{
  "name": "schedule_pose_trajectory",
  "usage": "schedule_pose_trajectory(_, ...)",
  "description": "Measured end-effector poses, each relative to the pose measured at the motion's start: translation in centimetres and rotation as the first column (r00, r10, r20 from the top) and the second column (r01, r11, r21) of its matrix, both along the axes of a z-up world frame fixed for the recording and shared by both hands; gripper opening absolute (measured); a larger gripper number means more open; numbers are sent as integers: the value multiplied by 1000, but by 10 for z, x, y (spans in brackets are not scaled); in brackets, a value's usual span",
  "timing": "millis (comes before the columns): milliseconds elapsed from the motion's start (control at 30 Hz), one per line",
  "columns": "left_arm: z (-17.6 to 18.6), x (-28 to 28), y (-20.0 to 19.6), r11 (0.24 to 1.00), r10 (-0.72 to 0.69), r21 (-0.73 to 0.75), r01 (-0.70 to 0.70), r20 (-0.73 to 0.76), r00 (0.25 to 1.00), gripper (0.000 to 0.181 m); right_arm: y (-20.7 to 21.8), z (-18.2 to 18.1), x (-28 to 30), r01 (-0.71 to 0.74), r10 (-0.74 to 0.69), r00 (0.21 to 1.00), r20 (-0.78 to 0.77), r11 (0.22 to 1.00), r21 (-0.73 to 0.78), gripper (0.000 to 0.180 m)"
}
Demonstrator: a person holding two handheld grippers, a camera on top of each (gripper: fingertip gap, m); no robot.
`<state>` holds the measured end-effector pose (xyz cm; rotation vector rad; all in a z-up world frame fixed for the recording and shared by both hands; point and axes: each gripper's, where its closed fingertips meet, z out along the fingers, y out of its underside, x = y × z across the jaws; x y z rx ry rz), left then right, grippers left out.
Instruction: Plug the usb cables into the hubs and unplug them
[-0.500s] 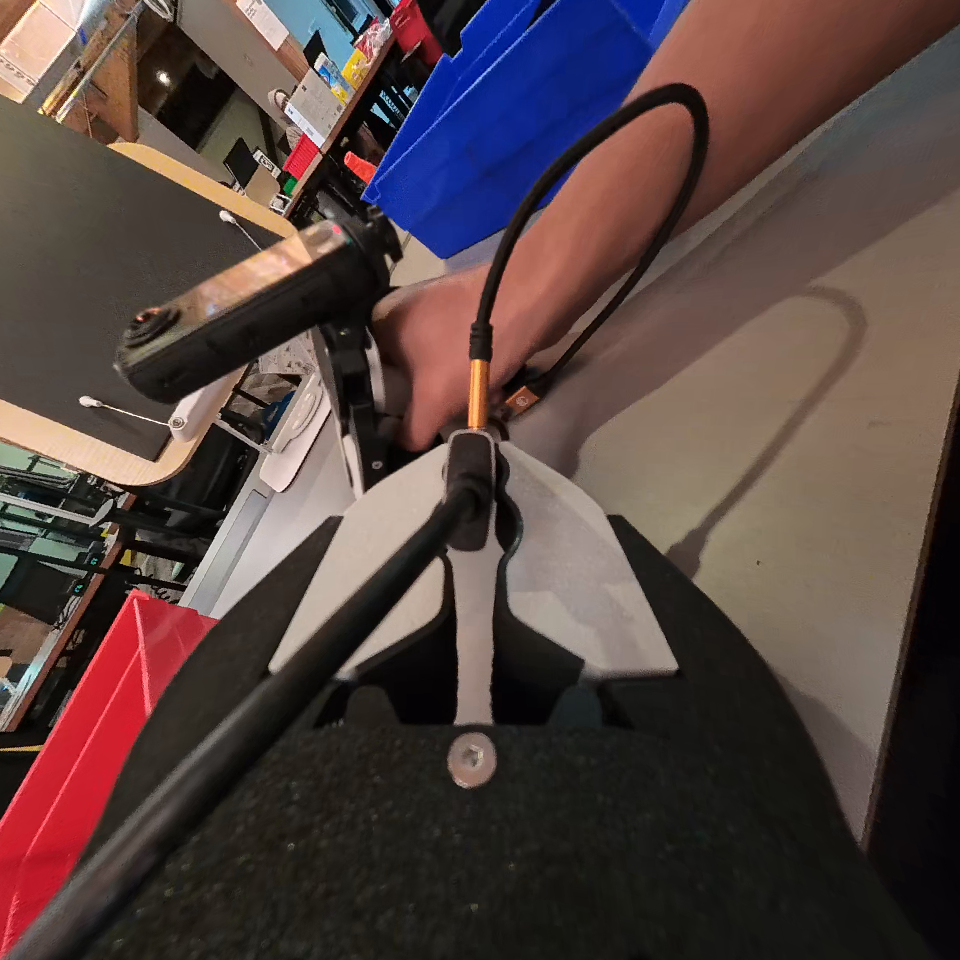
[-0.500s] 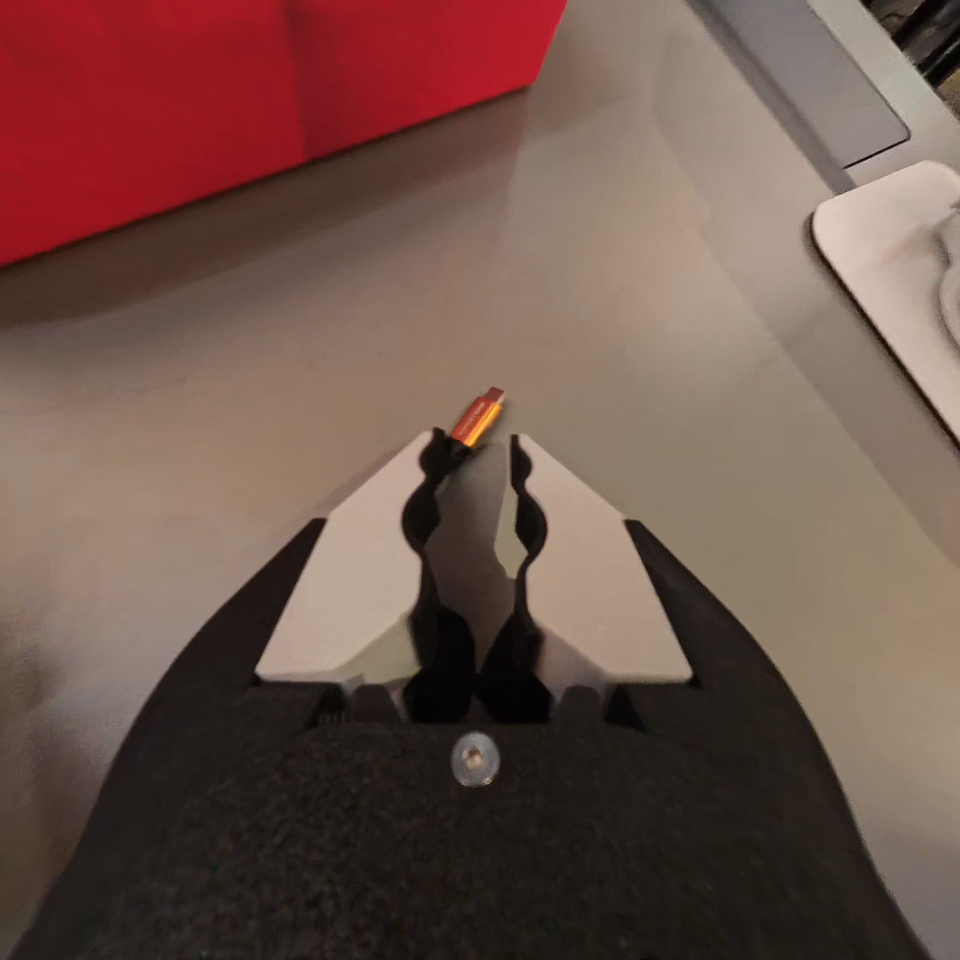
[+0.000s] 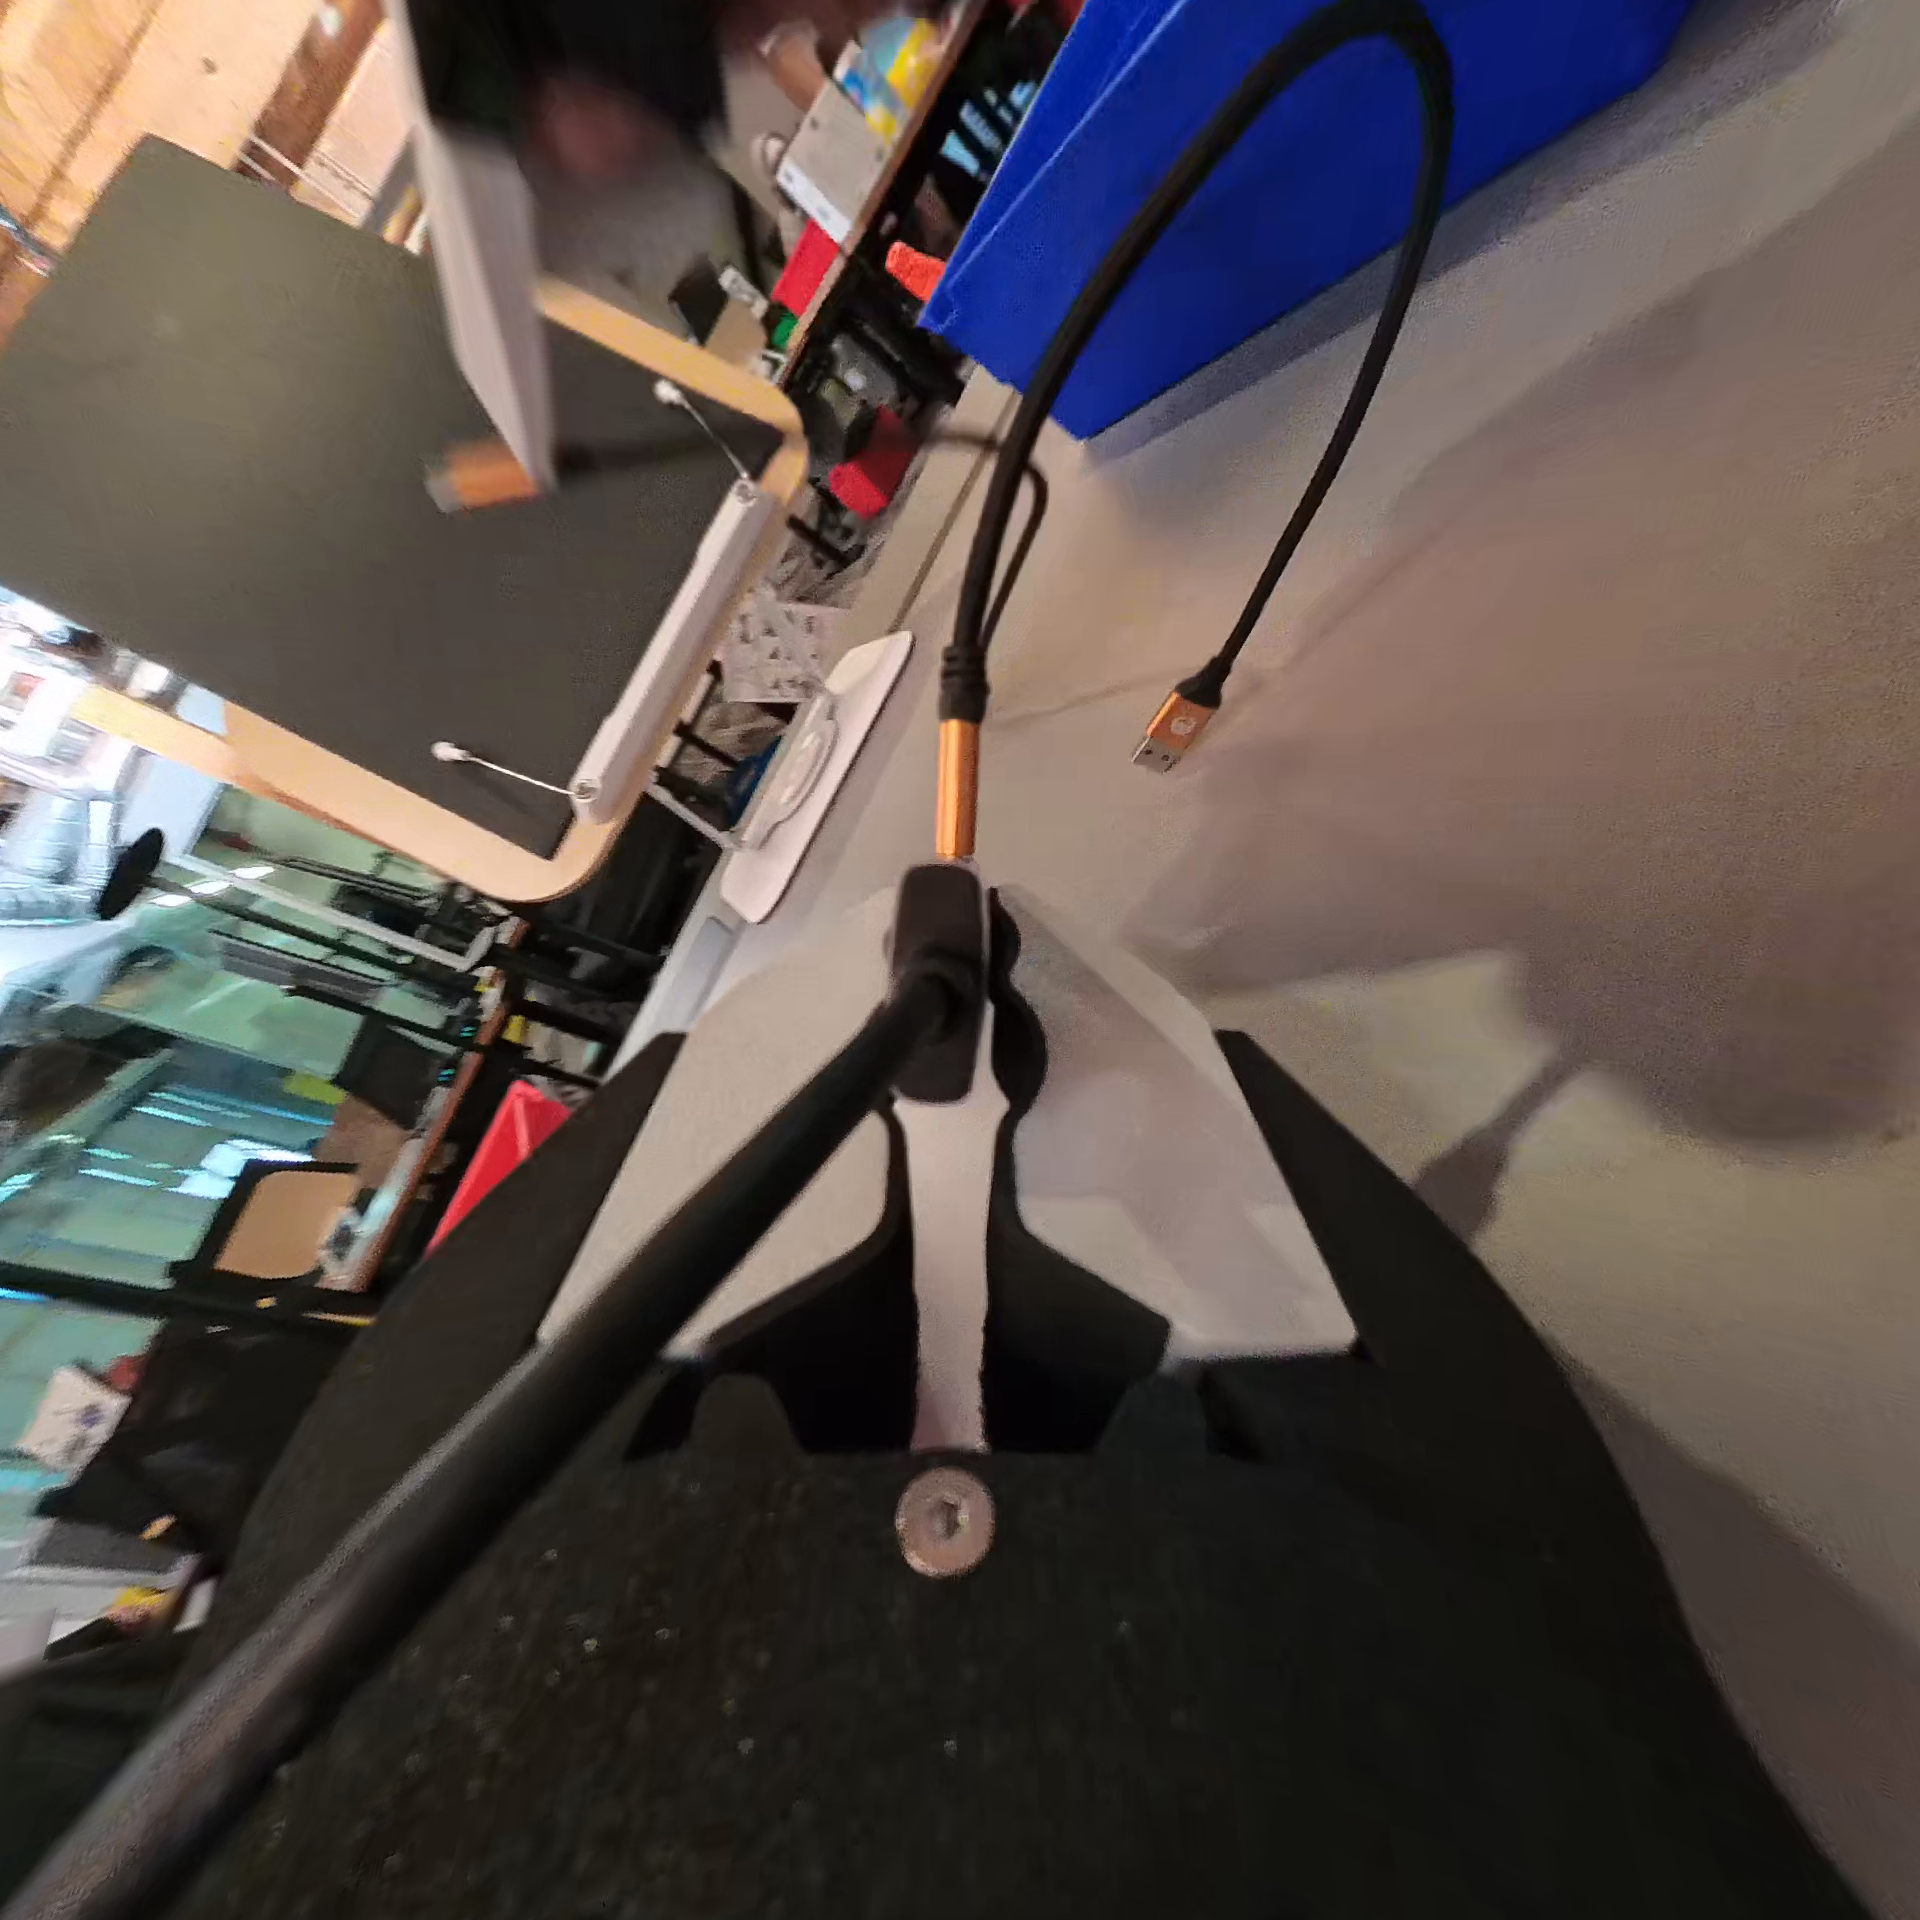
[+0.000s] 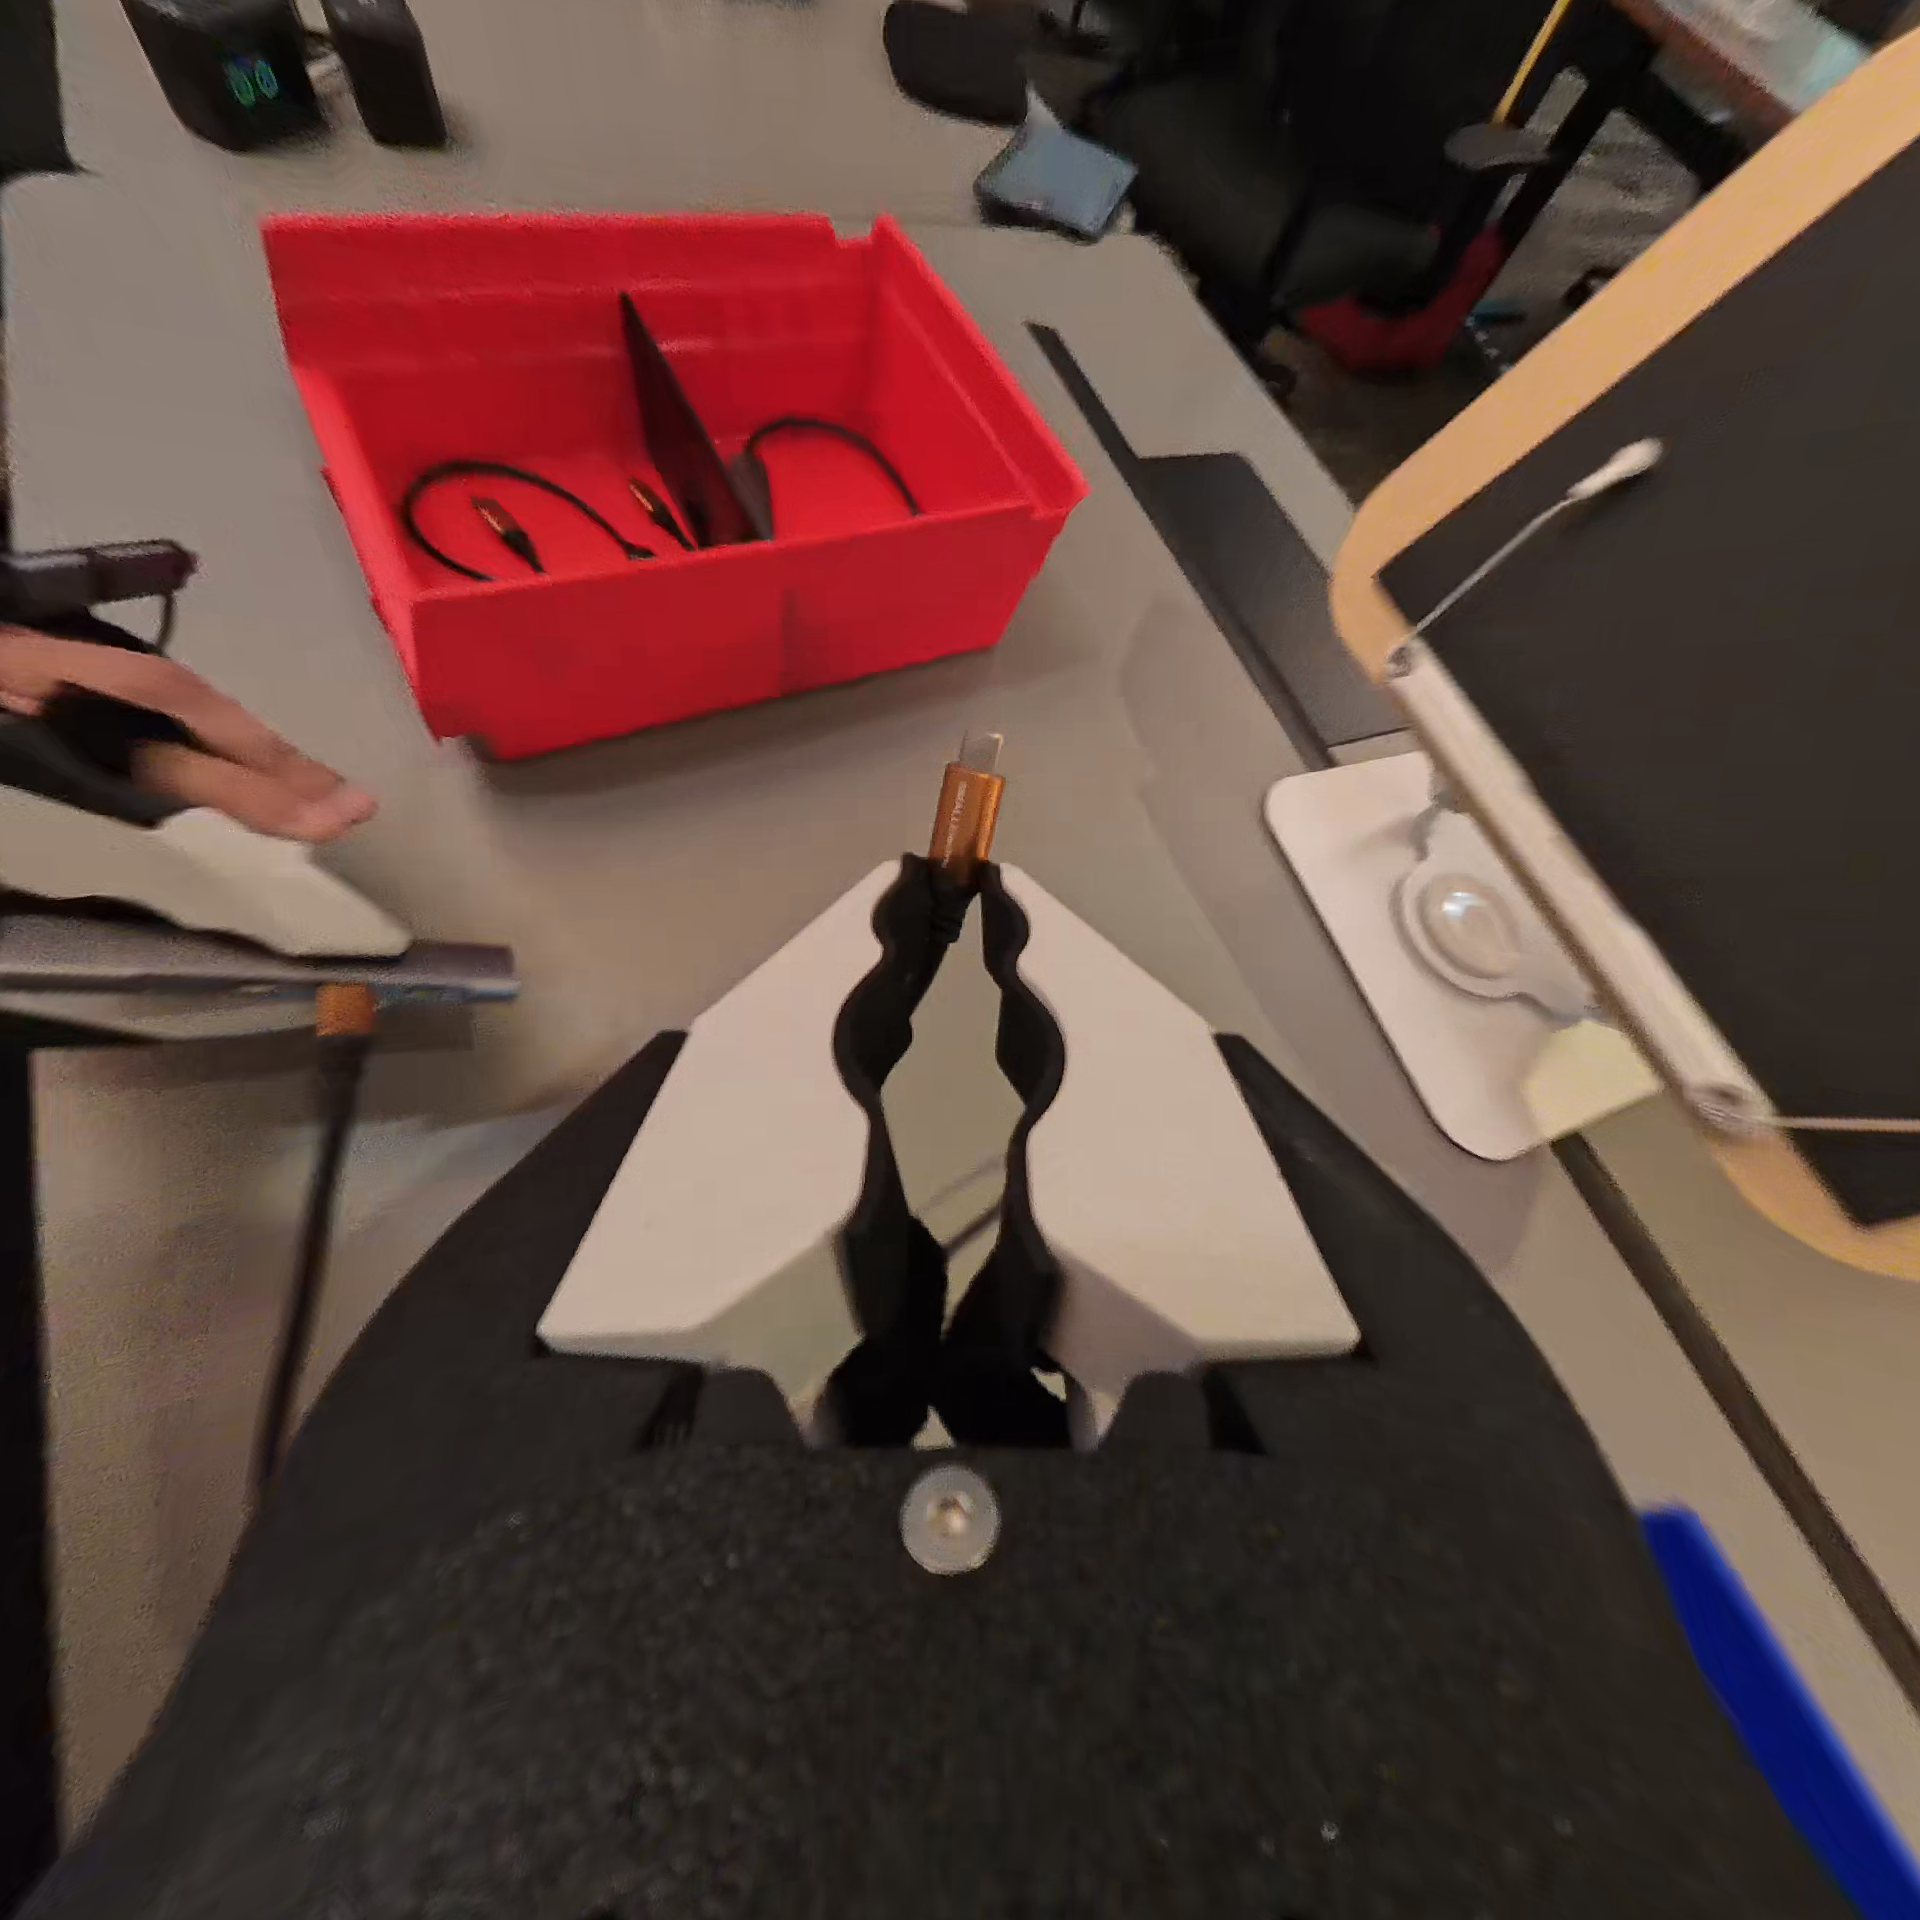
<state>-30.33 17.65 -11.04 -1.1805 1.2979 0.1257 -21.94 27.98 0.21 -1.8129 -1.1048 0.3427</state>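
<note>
- Left wrist view: the left tool is pressed together on a slim black hub, pinched at the fingertips, with the hub's thick black lead running back down to the lower left
- Only this view shows an orange-sleeved plug seated in the hub's front end; its black cable arches up in front of a blue bin and comes down to a second orange plug hanging free above the grey worktop
- Right wrist view: the right tool pinches an orange USB plug at the very tips, fingers nearly together, the metal end pointing forward and up over the worktop
- Only this view shows a red bin farther back, with black cables and a dark divider inside
- At the left edge a hand and a blurred grey finger of the other tool appear, with an orange sleeve beneath; a white base plate lies to the right
</note>
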Motion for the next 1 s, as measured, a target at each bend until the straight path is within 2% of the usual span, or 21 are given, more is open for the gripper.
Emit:
schedule_pose_trajectory(67,2,-3,6,998,41,40,-40,-22,999,10,-26,21,15,-33,34,999,17,999,-28,9)
schedule_pose_trajectory(133,6,-6,11,994,79,72,-77,-20,997,10,-60,25,14,-118,117,993,-18,986,-115,9)
schedule_pose_trajectory(233,11,-9,19,983,124,141,-117,-39,992,10,-125,-12,-4,-311,317,947,-42,881,-357,9)
schedule_pose_trajectory(333,14,-4,19,964,127,248,-99,-100,987,10,-159,-62,-25,-364,392,917,-67,760,-539,9)
schedule_pose_trajectory(467,14,9,10,934,104,354,-36,-175,979,10,-159,-101,-48,-345,372,924,-86,720,-603,9)
schedule_pose_trajectory(600,12,17,1,922,92,386,-2,-215,972,10,-154,-106,-51,-321,365,929,-51,732,-601,9)
schedule_pose_trajectory(733,10,20,-1,912,96,411,12,-241,966,10,-155,-109,-51,-303,358,933,-44,713,-633,9)
schedule_pose_trajectory(833,3,19,4,923,109,384,-2,-257,960,10,-153,-118,-50,-285,354,935,-21,714,-640,9)
schedule_pose_trajectory(900,-1,10,13,934,149,353,-47,-268,952,10,-155,-134,-45,-262,385,921,65,733,-628,9)
schedule_pose_trajectory(1000,-11,-6,27,955,213,258,-146,-256,943,10,-162,-169,-35,-274,479,839,259,782,-559,10)
